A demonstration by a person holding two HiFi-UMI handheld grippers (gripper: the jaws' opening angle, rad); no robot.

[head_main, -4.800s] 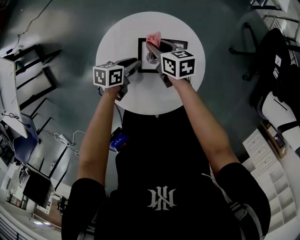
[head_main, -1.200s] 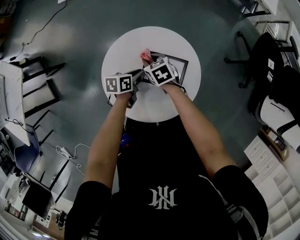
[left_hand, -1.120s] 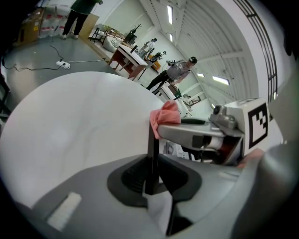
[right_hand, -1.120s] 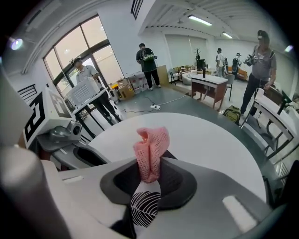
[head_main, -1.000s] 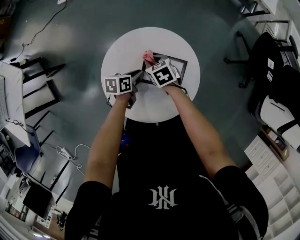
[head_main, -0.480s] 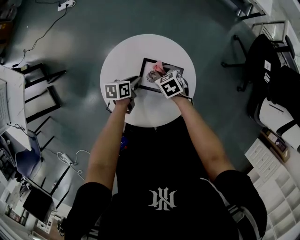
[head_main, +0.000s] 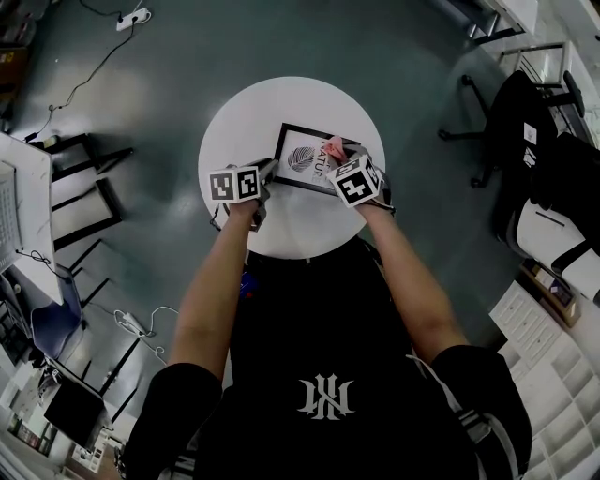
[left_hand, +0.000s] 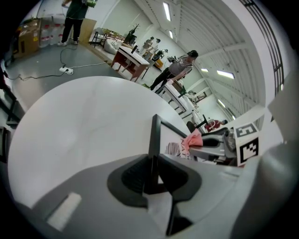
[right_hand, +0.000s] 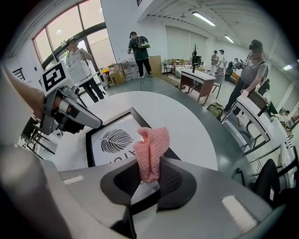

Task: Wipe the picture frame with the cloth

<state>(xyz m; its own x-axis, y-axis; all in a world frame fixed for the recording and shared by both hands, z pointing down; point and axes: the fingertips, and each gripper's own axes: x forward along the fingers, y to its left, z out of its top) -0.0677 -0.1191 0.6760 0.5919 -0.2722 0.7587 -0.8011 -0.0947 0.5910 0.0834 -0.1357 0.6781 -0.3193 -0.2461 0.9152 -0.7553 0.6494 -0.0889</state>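
The black frame point(head_main: 302, 157) lies flat near the middle of a round white counter point(head_main: 251, 111). It holds a white print with a dark leaf and some lettering. The pink cloth point(right_hand: 150, 151), an open-weave knit bunched into a fold, sits over the right part of the frame. Whether it touches the glass I cannot tell.

The right tongs point(right_hand: 149, 176) are closed on the lower end of the cloth, and the rest of it stands up out of the jaws. The left tongs point(left_hand: 152, 173) are clamped shut on the frame's left edge, the thin black moulding pinched between the two pads.

Apart from the frame and the tongs, the counter top shows plain and matt. Under it is a glossy grey-green floor point(head_main: 141, 103) that throws back the light. A white power strip point(head_main: 131, 17) and its cable lie on the floor far off to the left. Dark desks stand at the left and black office chairs point(head_main: 539, 103) at the right.

The gripper views show a large open hall with tall windows point(right_hand: 84, 28) and strip lights point(left_hand: 166, 10) on a white ceiling. There are more desks further back, with several people standing among them.
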